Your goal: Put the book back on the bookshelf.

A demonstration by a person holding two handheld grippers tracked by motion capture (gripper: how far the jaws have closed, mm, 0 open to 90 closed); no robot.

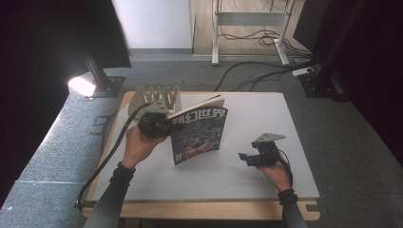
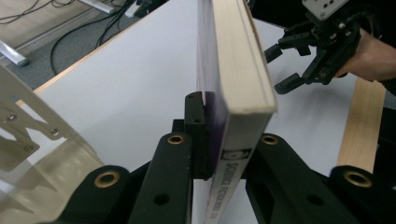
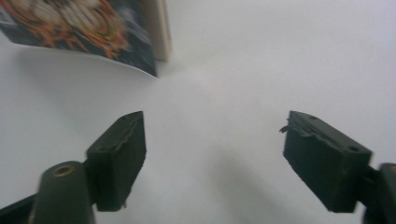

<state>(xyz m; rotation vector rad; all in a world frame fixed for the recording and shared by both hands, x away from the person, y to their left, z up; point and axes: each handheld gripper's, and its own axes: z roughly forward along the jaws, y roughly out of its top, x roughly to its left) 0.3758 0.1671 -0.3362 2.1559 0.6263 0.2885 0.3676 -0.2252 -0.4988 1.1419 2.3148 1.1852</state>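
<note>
A person's left gripper [image 1: 164, 124] clamps a paperback magazine [image 1: 197, 135] by its spine edge, its jaws pressed flat against both covers in the left gripper view [image 2: 219, 140], holding the volume upright above the white table [image 1: 256, 118]. The magazine's illustrated cover, printed with Chinese characters, faces the camera, its lower corner close to the tabletop. The right gripper [image 1: 244, 159] sits low over the table, off to the side of the magazine, its jaws spread apart with nothing between them [image 3: 212, 158]. Just behind the left gripper's fingers stands a beige slotted rack [image 1: 154, 97] at the table's far edge.
</note>
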